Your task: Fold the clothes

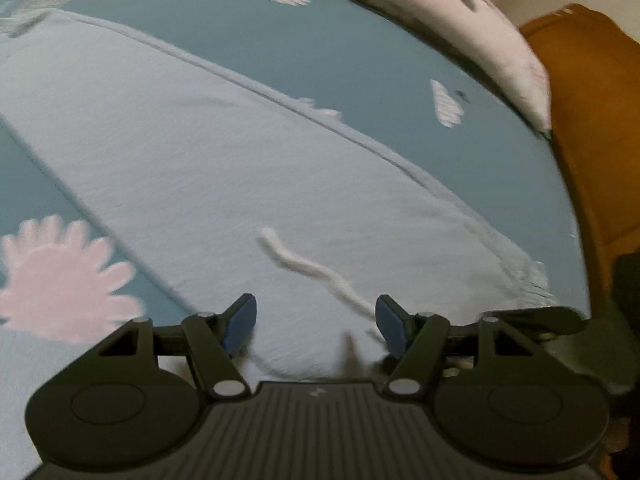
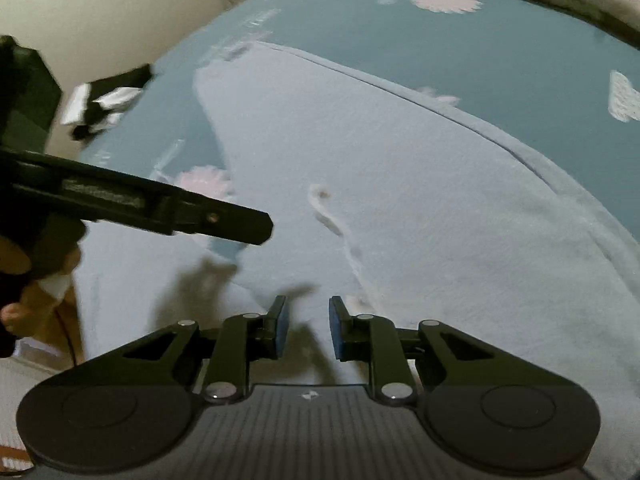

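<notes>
Trousers (image 1: pixel 248 168) of pale blue-grey cloth lie flat on the bed (image 1: pixel 360 60), a teal sheet printed with pink flowers, their waist end near both tools and one leg running away toward the far side. A white drawstring (image 1: pixel 304 264) trails loose over the cloth just ahead of the left tool (image 1: pixel 316 320), whose blue pads stand spread with only fabric and the cord's tail beneath them, nothing pinched. The right tool (image 2: pixel 306 326) hangs over the waist as well; its pads are narrow but apart, with a gap between them, and no cloth is visibly caught in it. From the right wrist view the left tool's black finger (image 2: pixel 224 220) crosses the frame above the garment's near edge, so the two stand close together.

The step in hand looks like taking the waistband for a fold. To do it well, each tool should come down at a separate corner of the waist, bite the full layered edge and not just the top ply, and leave the drawstring out of the grip so it does not drag. A pink pillow (image 1: pixel 480 40) bounds the bed's far side.
</notes>
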Tool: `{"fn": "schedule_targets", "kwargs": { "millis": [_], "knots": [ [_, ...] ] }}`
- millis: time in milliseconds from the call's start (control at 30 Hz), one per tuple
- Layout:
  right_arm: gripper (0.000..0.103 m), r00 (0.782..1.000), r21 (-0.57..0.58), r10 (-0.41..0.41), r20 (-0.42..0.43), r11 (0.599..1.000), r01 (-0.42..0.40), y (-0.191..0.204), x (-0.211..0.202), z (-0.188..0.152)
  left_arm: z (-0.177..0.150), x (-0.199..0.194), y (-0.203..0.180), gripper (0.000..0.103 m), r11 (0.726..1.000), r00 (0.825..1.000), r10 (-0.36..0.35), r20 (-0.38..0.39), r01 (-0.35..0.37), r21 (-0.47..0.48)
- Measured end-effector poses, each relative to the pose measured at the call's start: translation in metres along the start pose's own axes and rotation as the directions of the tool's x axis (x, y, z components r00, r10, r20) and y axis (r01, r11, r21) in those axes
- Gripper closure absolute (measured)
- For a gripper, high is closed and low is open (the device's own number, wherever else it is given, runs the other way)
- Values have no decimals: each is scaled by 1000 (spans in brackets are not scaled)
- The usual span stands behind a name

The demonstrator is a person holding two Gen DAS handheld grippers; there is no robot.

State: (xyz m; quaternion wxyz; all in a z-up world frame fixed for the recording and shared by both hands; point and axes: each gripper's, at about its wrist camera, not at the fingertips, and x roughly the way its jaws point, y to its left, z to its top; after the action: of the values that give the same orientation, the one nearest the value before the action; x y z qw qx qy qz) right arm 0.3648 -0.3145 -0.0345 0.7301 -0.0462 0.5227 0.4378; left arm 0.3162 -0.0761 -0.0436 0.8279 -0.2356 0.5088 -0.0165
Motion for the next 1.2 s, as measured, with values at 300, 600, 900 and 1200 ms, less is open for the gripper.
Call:
{"fn": "schedule_targets", "kwargs": {
  "millis": [300,600,900,1200],
  "knots": [
    [71,997,64,15,-78,998,-10,-15,13,-17,-17,40,14,37,1000,992,-18,-123,20,15],
    [71,976,93,-216,22,973,214,-78,-42,3,8,38,-4,38,989,998,36,-54,-28,146],
    [75,968,96,-249,36,965,245,-113,6,33,26,39,-17,38,966,999,46,-27,-38,256],
    [69,933,183,-357,51,921,342,-137,-35,28,69,59,-43,38,931,1000,22,20,-28,363]
  ]
}}
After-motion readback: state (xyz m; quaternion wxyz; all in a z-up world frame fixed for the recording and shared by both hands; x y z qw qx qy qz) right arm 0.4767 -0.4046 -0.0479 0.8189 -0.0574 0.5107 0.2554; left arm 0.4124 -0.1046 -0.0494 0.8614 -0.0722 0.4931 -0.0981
